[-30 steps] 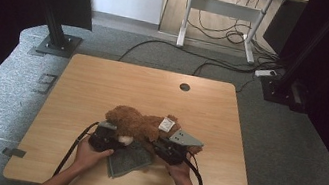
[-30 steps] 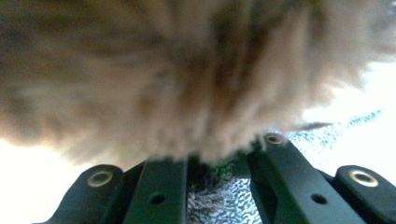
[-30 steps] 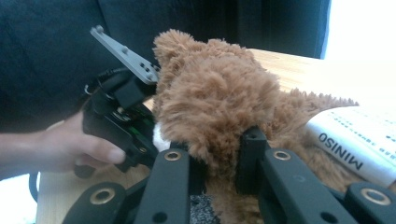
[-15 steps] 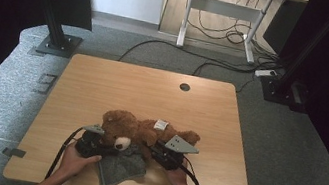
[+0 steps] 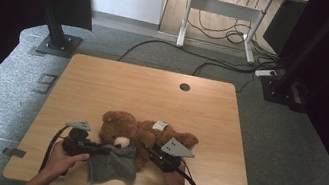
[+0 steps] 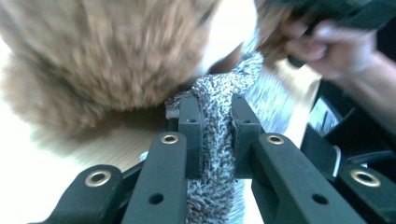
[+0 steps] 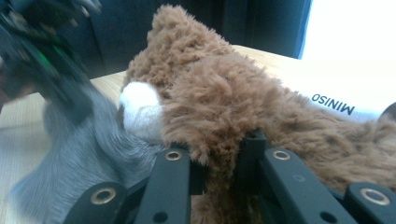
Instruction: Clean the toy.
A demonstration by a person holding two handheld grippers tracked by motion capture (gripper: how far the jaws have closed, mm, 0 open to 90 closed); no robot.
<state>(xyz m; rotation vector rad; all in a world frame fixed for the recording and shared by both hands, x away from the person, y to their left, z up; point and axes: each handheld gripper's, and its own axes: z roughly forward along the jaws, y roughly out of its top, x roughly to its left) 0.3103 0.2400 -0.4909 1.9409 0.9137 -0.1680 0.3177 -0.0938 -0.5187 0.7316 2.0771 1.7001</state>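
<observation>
pinching grey knitted cloth [image 6: 215, 140] with left hand-held gripper [image 6: 215, 126] beside teddy bear [image 5: 138, 133] lying on surface [image 5: 102, 87], clamping bear's plush limb with right hand-held gripper [image 7: 219, 158]; risking cloth slipping from thin bite, or snagging under head.

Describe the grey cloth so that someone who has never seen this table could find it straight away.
Start at the wooden table and go to its near edge, by the brown teddy bear. The grey cloth lies under the bear's muzzle, pinched by the left hand-held gripper; it alone is grey and flat.
</observation>
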